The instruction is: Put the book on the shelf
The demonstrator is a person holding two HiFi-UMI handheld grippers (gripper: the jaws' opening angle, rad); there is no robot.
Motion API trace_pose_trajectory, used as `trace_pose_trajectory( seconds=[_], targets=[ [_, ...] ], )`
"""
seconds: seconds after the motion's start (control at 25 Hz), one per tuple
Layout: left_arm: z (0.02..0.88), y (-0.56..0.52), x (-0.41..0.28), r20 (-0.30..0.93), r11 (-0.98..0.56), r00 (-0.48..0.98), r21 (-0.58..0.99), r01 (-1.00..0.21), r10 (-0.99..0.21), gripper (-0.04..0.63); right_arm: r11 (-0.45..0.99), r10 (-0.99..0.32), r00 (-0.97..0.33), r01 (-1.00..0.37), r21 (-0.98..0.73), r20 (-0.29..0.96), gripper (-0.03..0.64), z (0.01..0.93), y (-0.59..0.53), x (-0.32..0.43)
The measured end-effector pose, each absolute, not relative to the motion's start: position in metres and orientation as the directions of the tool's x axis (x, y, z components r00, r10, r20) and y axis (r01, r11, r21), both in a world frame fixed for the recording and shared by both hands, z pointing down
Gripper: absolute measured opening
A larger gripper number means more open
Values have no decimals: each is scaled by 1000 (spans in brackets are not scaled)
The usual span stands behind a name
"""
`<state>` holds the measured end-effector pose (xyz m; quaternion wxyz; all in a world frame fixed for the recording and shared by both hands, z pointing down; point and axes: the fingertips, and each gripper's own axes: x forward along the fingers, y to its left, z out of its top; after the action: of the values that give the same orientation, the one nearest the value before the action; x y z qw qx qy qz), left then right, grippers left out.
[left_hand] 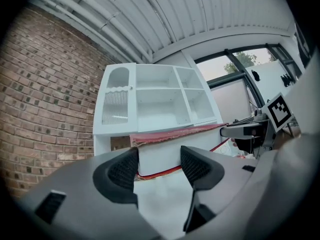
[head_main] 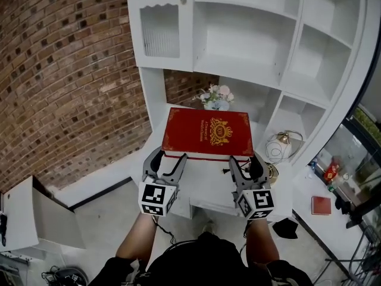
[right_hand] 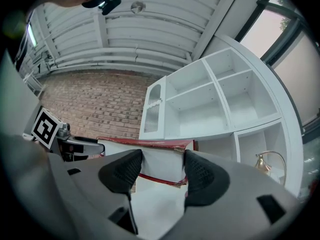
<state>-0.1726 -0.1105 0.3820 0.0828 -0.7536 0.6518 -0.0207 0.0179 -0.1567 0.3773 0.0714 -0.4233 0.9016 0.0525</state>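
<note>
A thick red book (head_main: 207, 133) with a gold crest lies flat, cover up, in front of the white shelf unit (head_main: 250, 40). Whether it rests on the white desk (head_main: 205, 186) I cannot tell. My left gripper (head_main: 167, 159) is open, its fingertips at the book's near left edge. My right gripper (head_main: 245, 162) is open at the near right edge. In the left gripper view the book's white page block (left_hand: 159, 156) fills the gap between the pads (left_hand: 122, 171). The right gripper view shows the page block (right_hand: 159, 161) between the pads (right_hand: 200, 171), below the empty shelf compartments (right_hand: 210, 104).
A small vase of flowers (head_main: 217, 97) stands behind the book. A brass lamp with a glass shade (head_main: 283, 145) sits to its right, close to my right gripper. A brick wall (head_main: 65, 70) runs along the left. A small red book (head_main: 321, 205) lies at the lower right.
</note>
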Motion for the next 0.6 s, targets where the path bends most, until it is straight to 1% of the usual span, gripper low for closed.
trace_pose_trajectory(
  seconds=[0.36,0.6],
  targets=[
    [336,-195,-163,-159,-167,197,-183,-969,-967,279,603,-763,-598,-795,63,-247,272,334,-233,29],
    [304,-237,-151,-228,-179,225,-207,-962,-947,278,583,-754,-574,-809,78,-318,272,302,-271,42]
  ],
)
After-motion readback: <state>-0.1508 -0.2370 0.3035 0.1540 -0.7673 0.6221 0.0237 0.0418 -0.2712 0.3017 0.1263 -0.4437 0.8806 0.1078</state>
